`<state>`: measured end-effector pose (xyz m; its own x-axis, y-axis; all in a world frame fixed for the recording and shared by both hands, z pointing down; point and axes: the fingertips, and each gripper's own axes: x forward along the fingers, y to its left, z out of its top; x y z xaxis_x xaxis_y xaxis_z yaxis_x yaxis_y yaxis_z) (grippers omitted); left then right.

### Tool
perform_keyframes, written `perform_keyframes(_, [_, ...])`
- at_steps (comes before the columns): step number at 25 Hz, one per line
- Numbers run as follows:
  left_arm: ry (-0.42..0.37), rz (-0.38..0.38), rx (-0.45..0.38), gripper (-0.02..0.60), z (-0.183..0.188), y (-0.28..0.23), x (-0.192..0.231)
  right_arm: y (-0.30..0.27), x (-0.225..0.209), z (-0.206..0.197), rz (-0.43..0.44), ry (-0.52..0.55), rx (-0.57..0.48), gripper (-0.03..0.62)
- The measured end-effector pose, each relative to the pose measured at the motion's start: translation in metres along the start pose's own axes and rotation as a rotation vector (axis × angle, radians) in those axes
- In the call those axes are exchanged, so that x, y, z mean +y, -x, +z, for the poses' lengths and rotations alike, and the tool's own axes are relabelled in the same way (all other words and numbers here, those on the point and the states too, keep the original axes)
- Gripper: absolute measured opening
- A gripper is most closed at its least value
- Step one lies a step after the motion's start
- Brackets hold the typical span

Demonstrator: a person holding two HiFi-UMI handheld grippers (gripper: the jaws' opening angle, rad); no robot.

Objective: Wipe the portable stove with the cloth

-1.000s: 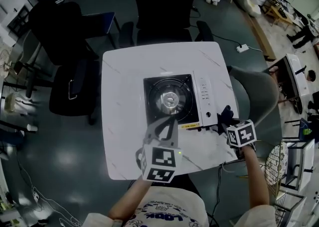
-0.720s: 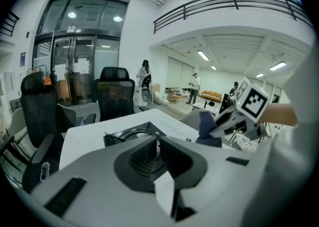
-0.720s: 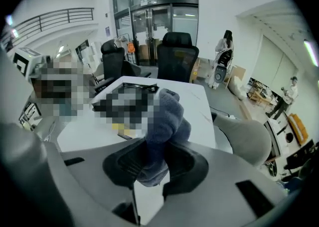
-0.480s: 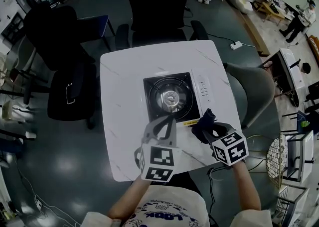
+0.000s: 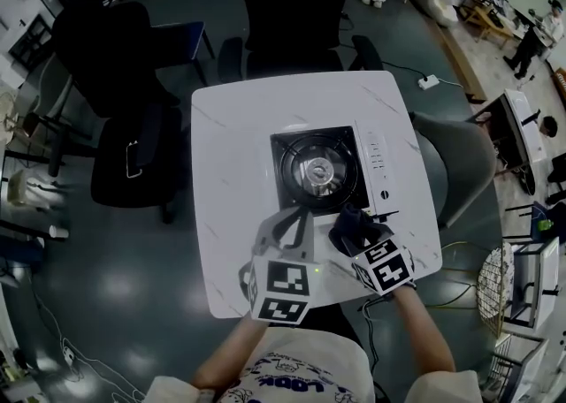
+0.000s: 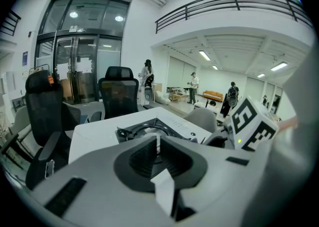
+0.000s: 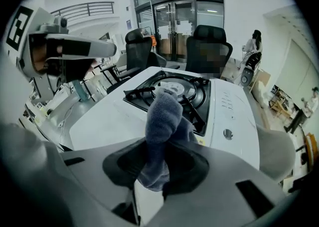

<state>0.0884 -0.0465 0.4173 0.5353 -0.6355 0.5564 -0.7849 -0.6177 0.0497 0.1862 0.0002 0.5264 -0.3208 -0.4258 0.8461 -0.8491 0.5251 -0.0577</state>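
the right gripper (image 7: 164, 144) is pinching a dark blue-grey, fuzzy cloth (image 7: 162, 114); its jaws are clamping the lower folds while a thick bunch is standing up out of them. the cloth is hanging at the near front edge of the white, boxy portable stove (image 5: 378, 161), and i cannot tell whether it is touching. the left gripper (image 6: 157, 144) is holding its jaws pressed together on nothing, over the glossy white, marble-veined square table (image 5: 228, 171) just before the stove's near left corner.

to wipe well, the bunch probably needs lowering until a broad fold is lying flat, then drawing in steady strokes along the smooth enamel panel with its knob. the black recessed top with its raised pan-support prongs (image 7: 192, 106) around the round steel burner (image 5: 320, 171) is likely to snag the soft pile, so lighter dabs may suit there. the stove looks light and could slide on the slick tabletop; bracing it with the left gripper may help.
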Motion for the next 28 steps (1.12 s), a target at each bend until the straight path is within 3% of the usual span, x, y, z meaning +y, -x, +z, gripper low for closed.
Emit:
perform_keyframes(20, [0.038,0.038,0.02,0.031,-0.018,0.01,0.007,-0.033,0.008,-0.022,-0.032,0.091,0.074,0.109])
perform_keyframes(28, [0.056,0.087,0.025,0.031,-0.026,0.022,0.017,-0.057,0.011,-0.036,-0.048,0.065,0.089,0.109])
